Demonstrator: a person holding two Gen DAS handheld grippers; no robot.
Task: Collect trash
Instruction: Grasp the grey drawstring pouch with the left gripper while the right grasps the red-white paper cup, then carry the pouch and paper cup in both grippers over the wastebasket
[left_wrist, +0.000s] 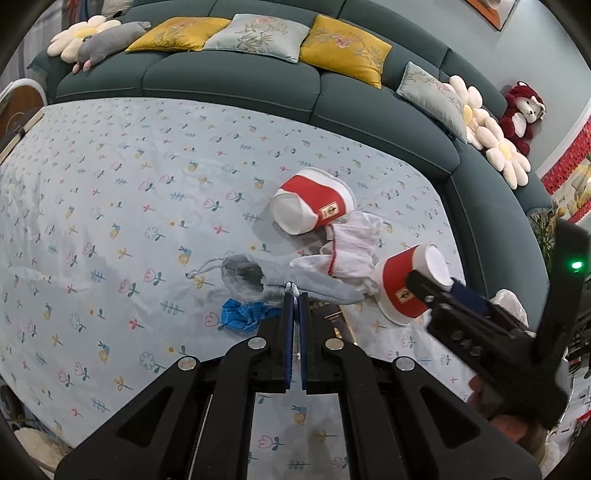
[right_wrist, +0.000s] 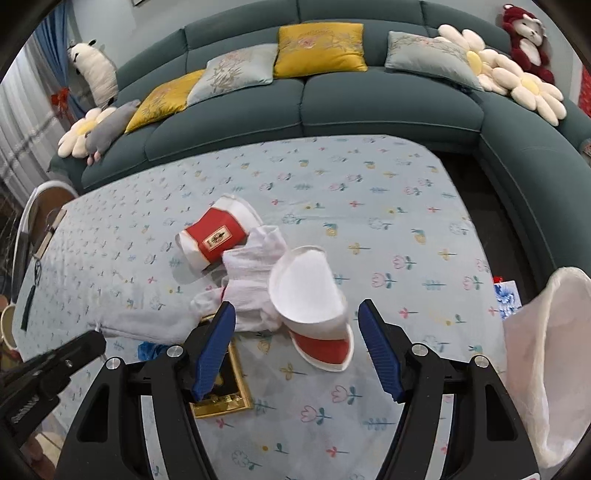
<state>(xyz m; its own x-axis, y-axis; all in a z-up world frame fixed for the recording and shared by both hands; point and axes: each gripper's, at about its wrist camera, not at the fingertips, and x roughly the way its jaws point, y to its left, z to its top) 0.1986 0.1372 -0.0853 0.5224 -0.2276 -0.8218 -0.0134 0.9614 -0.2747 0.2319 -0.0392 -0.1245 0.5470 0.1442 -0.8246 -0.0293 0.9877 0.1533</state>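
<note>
Your left claw (left_wrist: 295, 295) pinches the grey pouch's cord (left_wrist: 290, 286). Your right claw (right_wrist: 297, 328), spread, straddles the near cup (right_wrist: 310, 295). Squeeze off-centre and it may crumple or skid off the desk (right_wrist: 388, 424).

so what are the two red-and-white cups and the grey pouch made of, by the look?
Near cup: likely paper, matte white inside, printed red band; its rim is bent out of round. Far cup: same look, lying on its side. Grey pouch: soft cloth, probably felt or fleece; limp, creased, with a drawstring.
</note>
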